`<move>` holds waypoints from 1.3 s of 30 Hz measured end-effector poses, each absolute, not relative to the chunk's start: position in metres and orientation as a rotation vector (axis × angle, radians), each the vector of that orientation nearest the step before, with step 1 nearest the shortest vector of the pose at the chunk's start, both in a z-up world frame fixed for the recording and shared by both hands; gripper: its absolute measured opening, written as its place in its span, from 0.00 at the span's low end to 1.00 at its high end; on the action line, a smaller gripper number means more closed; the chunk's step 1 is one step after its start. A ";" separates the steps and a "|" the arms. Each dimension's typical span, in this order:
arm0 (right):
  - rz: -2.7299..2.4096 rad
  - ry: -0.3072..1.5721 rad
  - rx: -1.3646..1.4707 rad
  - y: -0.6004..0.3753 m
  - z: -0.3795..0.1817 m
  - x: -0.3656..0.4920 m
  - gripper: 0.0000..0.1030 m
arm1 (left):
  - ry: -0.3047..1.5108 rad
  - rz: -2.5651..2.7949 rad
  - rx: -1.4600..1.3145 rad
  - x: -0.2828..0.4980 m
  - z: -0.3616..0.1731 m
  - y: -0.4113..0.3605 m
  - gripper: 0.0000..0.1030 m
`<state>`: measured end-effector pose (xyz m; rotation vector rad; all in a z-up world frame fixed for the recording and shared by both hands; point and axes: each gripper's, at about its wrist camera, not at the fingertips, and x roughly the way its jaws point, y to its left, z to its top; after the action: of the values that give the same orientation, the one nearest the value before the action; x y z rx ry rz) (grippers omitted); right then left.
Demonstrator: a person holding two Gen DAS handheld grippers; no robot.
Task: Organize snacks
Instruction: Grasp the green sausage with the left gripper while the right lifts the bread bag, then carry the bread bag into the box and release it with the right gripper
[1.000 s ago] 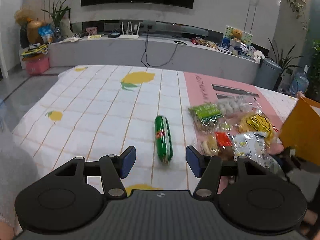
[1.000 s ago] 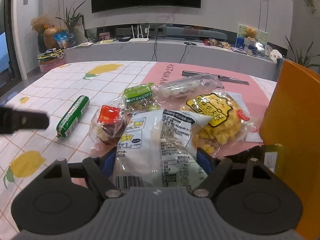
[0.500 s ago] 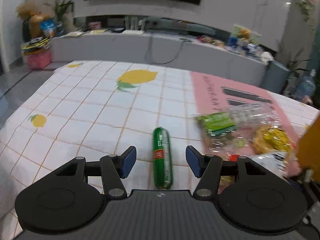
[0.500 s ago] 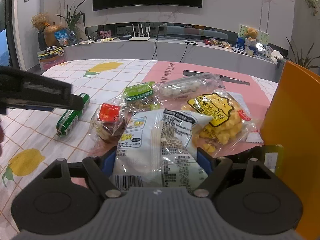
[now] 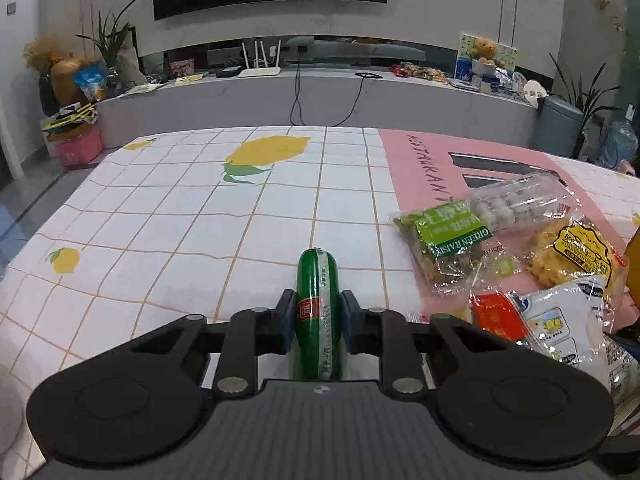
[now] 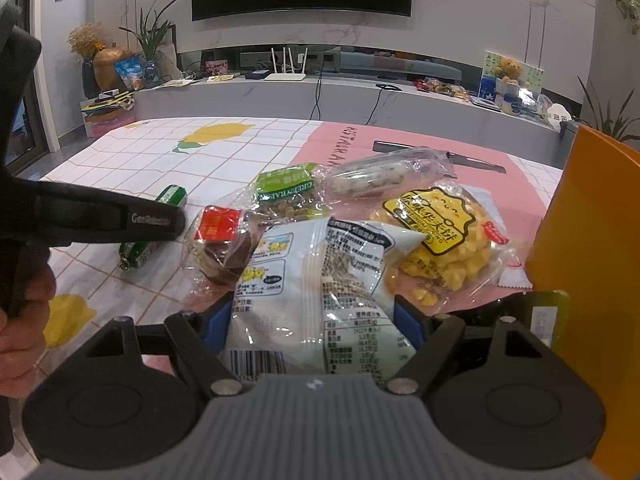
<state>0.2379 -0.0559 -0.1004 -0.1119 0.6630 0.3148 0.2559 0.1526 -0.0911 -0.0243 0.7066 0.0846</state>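
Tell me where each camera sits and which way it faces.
Left wrist: on the left hand-held gripper, low over the lemon-print tablecloth, facing the TV wall; its fingers clamp the green sausage.
Right wrist: on the right hand-held gripper, facing likewise; its fingers flank the white snack bag; person's left hand shows.
Shared: sausage, green raisin bag.

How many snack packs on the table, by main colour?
Green: 2 – green sausage stick, shut in the left gripper; green raisin bag
Yellow: 1 – yellow puffed-snack bag
White: 1 – white pastry pack, between the right gripper fingers
Clear: 2 – clear bag of pale balls; clear bag with red label
Total: 6
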 end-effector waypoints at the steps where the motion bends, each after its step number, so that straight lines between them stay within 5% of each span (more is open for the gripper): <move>1: 0.315 0.662 -0.112 -0.056 -0.100 0.238 0.75 | 0.705 0.090 -0.018 0.255 -0.091 0.151 0.24; 14: 0.339 0.544 -0.102 -0.064 -0.085 0.189 0.67 | 0.618 0.096 -0.062 0.219 -0.057 0.150 0.24; 39: 0.395 0.282 -0.003 -0.182 0.060 0.084 0.66 | 0.500 -0.069 -0.116 0.124 0.042 0.093 0.24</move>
<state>0.0838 -0.1817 0.0599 -0.0030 0.2819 0.3950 0.1238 0.0930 0.0422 -0.1163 0.5002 -0.0693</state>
